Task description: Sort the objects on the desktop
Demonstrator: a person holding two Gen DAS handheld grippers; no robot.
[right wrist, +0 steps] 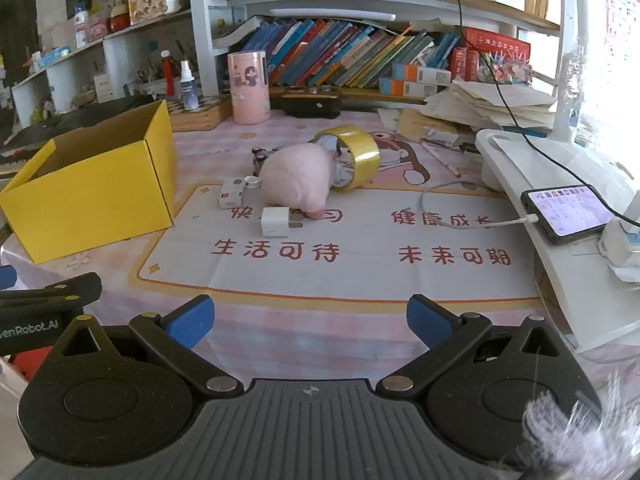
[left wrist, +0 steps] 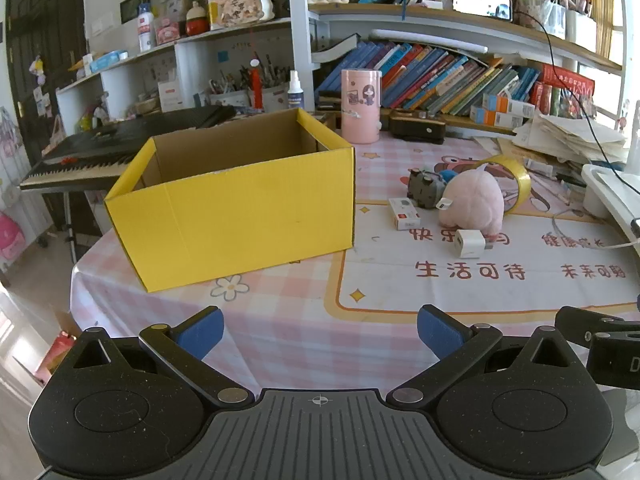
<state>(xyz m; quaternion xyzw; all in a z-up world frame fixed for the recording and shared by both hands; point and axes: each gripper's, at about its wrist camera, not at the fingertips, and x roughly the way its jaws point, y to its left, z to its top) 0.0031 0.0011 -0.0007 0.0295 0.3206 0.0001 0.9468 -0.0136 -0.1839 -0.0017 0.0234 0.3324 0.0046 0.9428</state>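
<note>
An open yellow cardboard box [left wrist: 236,216] stands on the table's left; it also shows in the right wrist view [right wrist: 92,196]. To its right lie a pink plush toy [left wrist: 474,200] [right wrist: 298,178], a yellow tape roll [left wrist: 516,178] [right wrist: 356,156], a white charger plug [left wrist: 470,243] [right wrist: 276,222], a small white-and-red box [left wrist: 404,213] [right wrist: 231,197] and a grey toy [left wrist: 425,187]. My left gripper [left wrist: 320,330] is open and empty near the front edge. My right gripper [right wrist: 310,320] is open and empty, to its right.
A pink cylinder [left wrist: 360,106] and a black case [left wrist: 417,127] stand at the back before the bookshelves. A white stand [right wrist: 560,216] with a charging phone [right wrist: 568,212] and paper piles [right wrist: 488,106] fill the right. A keyboard [left wrist: 100,152] stands left of the table.
</note>
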